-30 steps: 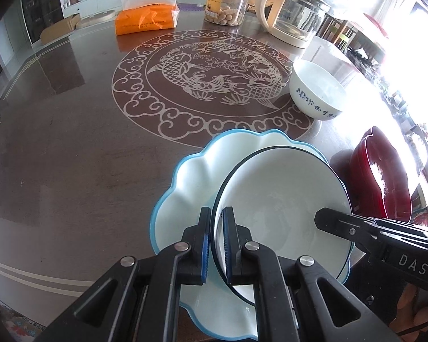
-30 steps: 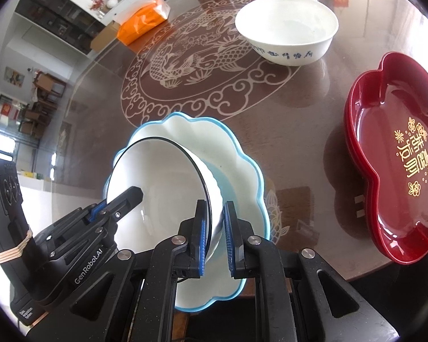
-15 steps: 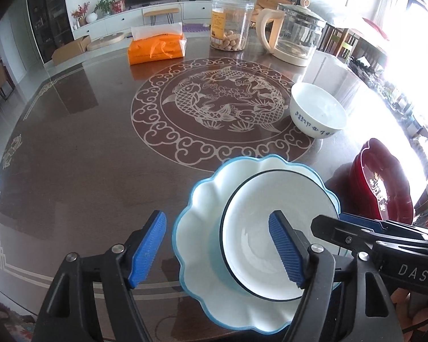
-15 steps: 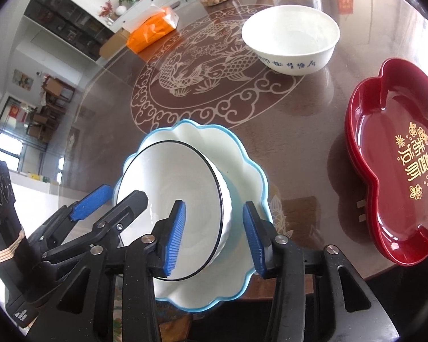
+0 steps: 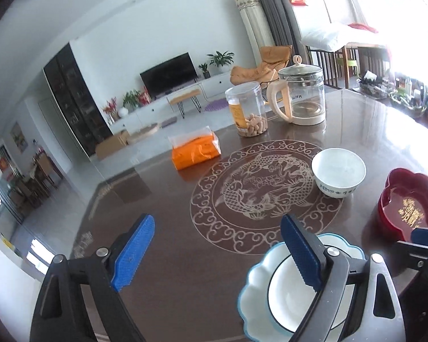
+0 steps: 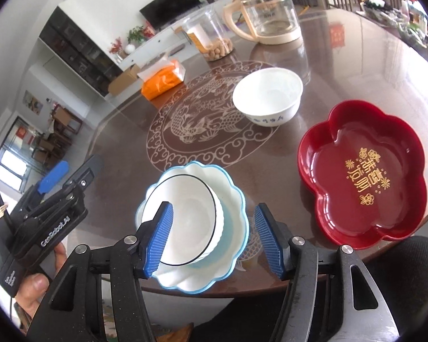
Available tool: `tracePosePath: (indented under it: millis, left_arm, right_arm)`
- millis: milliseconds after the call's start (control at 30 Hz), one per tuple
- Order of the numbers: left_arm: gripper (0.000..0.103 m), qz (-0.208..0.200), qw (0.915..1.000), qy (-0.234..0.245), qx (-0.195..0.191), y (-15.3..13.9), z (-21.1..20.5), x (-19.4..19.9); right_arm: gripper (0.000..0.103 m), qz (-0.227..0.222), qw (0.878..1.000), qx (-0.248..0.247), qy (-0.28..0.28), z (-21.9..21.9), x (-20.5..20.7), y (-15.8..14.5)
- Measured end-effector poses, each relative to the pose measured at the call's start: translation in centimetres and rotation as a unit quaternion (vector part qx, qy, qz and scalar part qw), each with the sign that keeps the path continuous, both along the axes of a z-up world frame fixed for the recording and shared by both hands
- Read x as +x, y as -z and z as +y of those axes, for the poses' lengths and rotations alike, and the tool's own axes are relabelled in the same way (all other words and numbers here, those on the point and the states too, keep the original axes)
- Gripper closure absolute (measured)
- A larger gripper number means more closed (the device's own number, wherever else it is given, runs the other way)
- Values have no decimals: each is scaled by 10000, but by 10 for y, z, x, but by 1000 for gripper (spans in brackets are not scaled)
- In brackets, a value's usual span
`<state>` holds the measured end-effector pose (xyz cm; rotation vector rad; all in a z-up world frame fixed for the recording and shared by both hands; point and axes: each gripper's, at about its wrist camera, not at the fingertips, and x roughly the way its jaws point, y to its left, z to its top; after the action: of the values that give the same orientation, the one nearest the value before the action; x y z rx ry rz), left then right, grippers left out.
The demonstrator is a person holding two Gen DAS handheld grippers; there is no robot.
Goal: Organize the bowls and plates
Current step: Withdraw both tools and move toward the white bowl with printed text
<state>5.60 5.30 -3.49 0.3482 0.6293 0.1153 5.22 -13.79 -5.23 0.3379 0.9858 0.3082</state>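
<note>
A white bowl with a black rim point(image 6: 191, 216) sits inside a scalloped white plate with a blue edge point(image 6: 234, 222) near the table's front edge; both also show in the left wrist view, bowl point(image 5: 288, 299) and plate point(image 5: 254, 285). My right gripper point(image 6: 214, 239) is open, raised above the stack, touching nothing. My left gripper point(image 5: 216, 253) is open and empty, to the left of the stack. A white bowl with blue writing point(image 6: 266, 97) stands farther back. A red flower-shaped dish point(image 6: 362, 173) lies at the right.
A glass kettle point(image 6: 266, 14), a clear jar of nuts point(image 6: 211, 37) and an orange tissue pack point(image 6: 162, 79) stand at the far side of the dark table point(image 6: 342, 65) with its fish medallion.
Both grippers let go of the black-rimmed bowl, opened wide and lifted back and up. The bowl now rests in the scalloped plate.
</note>
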Motion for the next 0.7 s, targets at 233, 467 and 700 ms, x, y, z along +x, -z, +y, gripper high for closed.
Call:
tracePosePath:
  millis: [233, 467, 700]
  left_arm:
    - [10, -851, 9858, 103, 1444, 6, -38, -12]
    - [4, -1689, 9554, 129, 2419, 4, -64, -28]
    - [1, -2954, 8873, 27, 3542, 3, -83, -44]
  right_arm:
    - [39, -256, 9994, -125, 215, -12, -15, -1]
    - [39, -216, 9988, -37, 443, -28, -21, 3]
    - [39, -166, 9981, 1, 585, -39, -25, 6]
